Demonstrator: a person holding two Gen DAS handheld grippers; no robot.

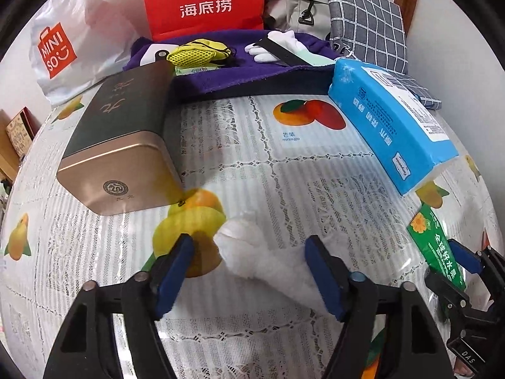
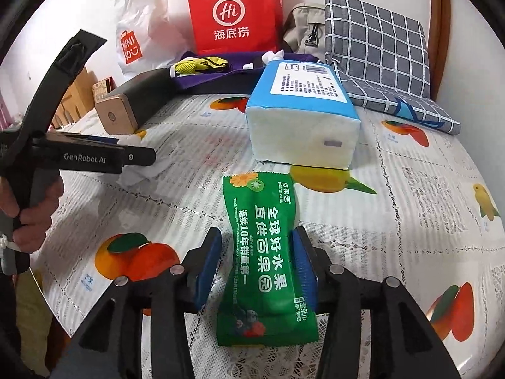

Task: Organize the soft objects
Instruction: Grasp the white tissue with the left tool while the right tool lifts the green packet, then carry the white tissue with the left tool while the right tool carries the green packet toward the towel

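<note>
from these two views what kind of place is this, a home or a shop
Most likely a home, at a table used for everyday clutter. It has a fruit-print tablecloth, shopping bags such as the red paper bag stand against the wall, and a checked cushion leans at the back.

Your left gripper angles down at the table with its blue pads apart, your hand wrapped round its handle, while your right gripper also tilts down, pads standing apart, pressing on nothing.
</note>
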